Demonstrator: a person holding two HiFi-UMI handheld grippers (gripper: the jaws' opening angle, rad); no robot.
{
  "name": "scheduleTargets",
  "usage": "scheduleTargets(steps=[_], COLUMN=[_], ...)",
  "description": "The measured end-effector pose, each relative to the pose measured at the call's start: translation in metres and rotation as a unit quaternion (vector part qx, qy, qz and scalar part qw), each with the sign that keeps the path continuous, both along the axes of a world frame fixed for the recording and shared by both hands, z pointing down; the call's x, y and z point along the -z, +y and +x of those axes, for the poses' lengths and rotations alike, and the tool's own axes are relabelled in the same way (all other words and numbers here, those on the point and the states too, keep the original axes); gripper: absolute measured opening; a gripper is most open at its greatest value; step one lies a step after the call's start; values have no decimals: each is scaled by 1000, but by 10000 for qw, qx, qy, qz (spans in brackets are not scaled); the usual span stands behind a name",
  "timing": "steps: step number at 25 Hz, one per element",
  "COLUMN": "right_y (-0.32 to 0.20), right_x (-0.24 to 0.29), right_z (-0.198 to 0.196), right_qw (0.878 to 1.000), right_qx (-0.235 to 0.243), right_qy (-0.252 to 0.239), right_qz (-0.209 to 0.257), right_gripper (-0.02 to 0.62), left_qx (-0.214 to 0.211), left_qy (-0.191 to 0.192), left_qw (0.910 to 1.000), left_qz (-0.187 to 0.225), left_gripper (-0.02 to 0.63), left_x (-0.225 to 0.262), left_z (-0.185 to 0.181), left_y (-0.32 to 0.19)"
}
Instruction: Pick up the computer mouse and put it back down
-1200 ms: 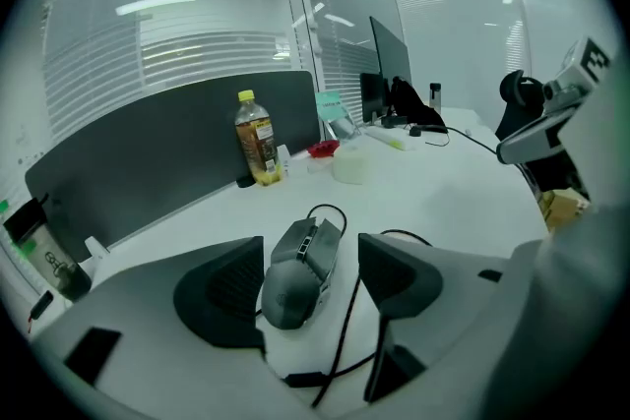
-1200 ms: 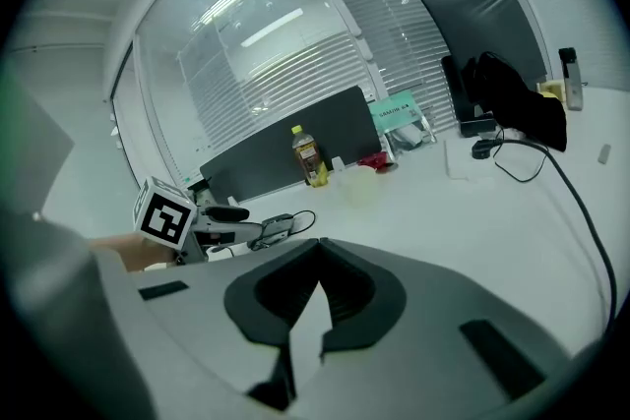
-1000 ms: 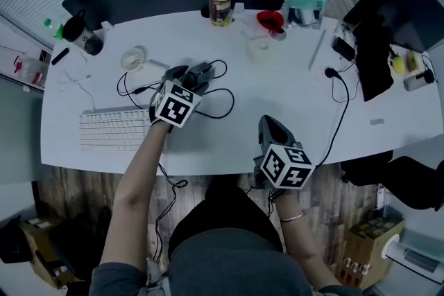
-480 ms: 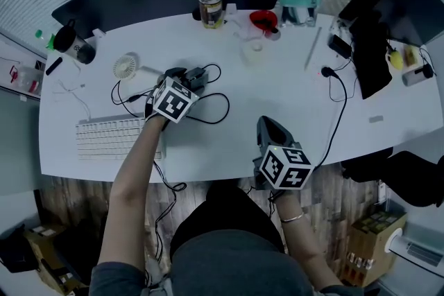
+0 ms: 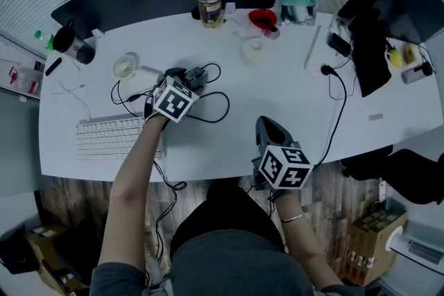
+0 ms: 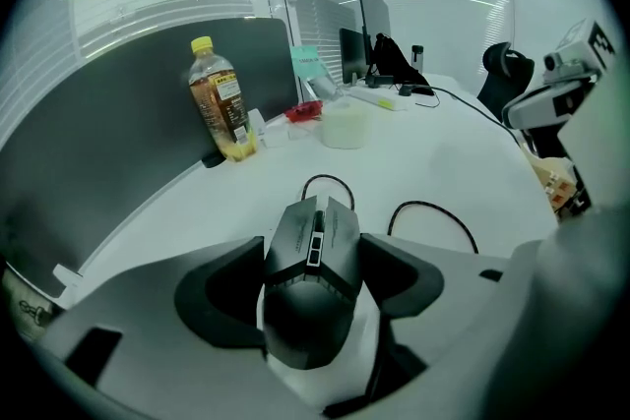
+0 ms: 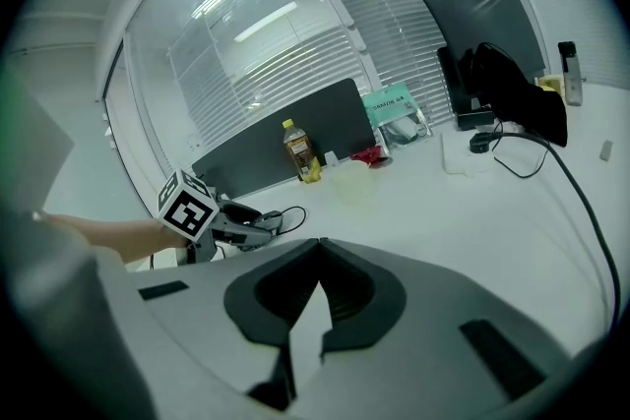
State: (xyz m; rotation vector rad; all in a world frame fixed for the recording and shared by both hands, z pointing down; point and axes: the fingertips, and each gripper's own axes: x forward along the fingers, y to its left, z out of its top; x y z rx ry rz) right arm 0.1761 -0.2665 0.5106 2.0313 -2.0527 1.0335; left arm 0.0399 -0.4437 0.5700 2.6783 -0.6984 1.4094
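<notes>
A dark angular computer mouse (image 6: 310,280) sits between the jaws of my left gripper (image 6: 313,249), which is shut on its sides. Its black cable (image 6: 433,216) loops over the white desk (image 6: 423,162) ahead. In the head view the mouse (image 5: 197,75) and left gripper (image 5: 189,80) are left of the desk's middle. I cannot tell whether the mouse touches the desk. My right gripper (image 5: 266,129) hangs over the front edge of the desk (image 5: 222,149), shut with nothing in it; its tips (image 7: 317,249) meet. It sees the left gripper (image 7: 236,226) from the side.
A white keyboard (image 5: 118,136) lies left of the mouse, with a small fan (image 5: 125,67) behind it. A drink bottle (image 5: 209,3), a red cup (image 5: 267,20) and a white roll (image 5: 255,50) stand at the back. A monitor (image 5: 409,10) and black cable (image 5: 340,107) are on the right.
The head view shifted slightly a second ago. The left gripper stays shut on the mouse at the same spot; the right gripper has barely moved.
</notes>
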Motion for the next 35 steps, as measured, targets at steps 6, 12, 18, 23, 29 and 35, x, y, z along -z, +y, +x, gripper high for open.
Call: scheduleTargets(steps=[6, 12, 18, 23, 29, 35], right_y=[11, 21, 34, 48, 67, 88], right_x=[2, 9, 18, 24, 28, 31], right_z=[-4, -17, -31, -43, -59, -75], right_qw=[10000, 10000, 9998, 9996, 9994, 9992], right_qx=[4, 61, 110, 128, 130, 141], right_qy=[17, -1, 6, -10, -21, -36], right_qz=[14, 78, 191, 255, 324, 360], right_gripper=[5, 5, 5, 5, 5, 5], left_qx=[196, 357, 457, 499, 564, 600], left_qy=[225, 465, 674, 735, 750, 706], left_qw=[9992, 9973, 9960, 9958, 9956, 9957], left_qz=[257, 433, 380, 207, 50, 13], left_gripper=[298, 299, 299, 299, 299, 299], left_x=[23, 53, 72, 79, 79, 73], left_z=[-4, -8, -13, -20, -28, -39], left_y=[7, 21, 44, 73, 109, 142])
